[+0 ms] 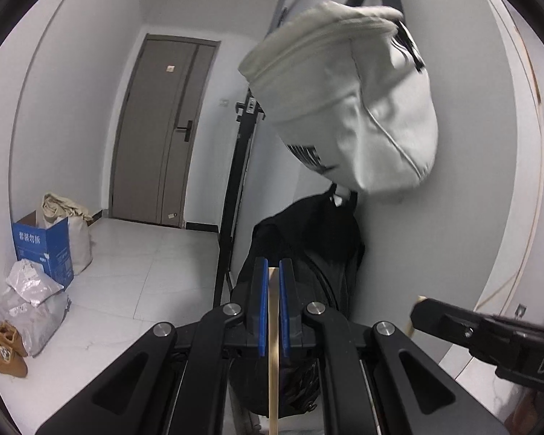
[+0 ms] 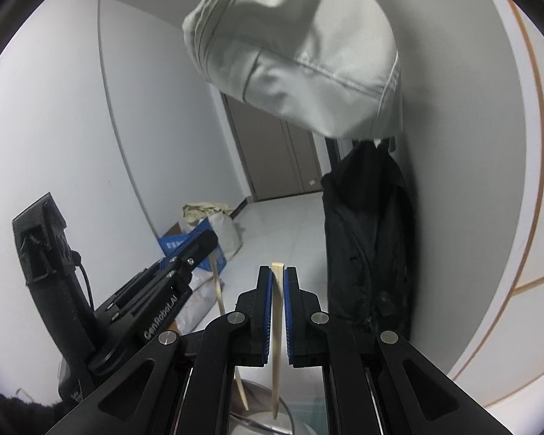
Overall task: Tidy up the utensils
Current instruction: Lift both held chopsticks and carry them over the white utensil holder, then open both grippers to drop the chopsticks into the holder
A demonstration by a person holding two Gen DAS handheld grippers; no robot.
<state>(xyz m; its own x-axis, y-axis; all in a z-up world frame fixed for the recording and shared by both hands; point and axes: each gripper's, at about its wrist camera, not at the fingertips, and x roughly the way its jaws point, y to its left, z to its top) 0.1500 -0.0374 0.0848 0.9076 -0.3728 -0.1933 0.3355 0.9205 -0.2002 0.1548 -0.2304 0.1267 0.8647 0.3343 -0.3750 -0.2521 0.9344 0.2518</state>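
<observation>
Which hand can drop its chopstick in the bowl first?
Probably the right gripper: its chopstick already points down over the metal bowl. The left gripper also holds a chopstick, but its own view shows no bowl.

white bag (image 1: 348, 90), black coat (image 2: 366, 239), door (image 1: 159, 127)

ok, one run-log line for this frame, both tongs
left tongs: shut on chopstick | right tongs: shut on second chopstick | both sticks upright | metal bowl below right stick's tip
</observation>
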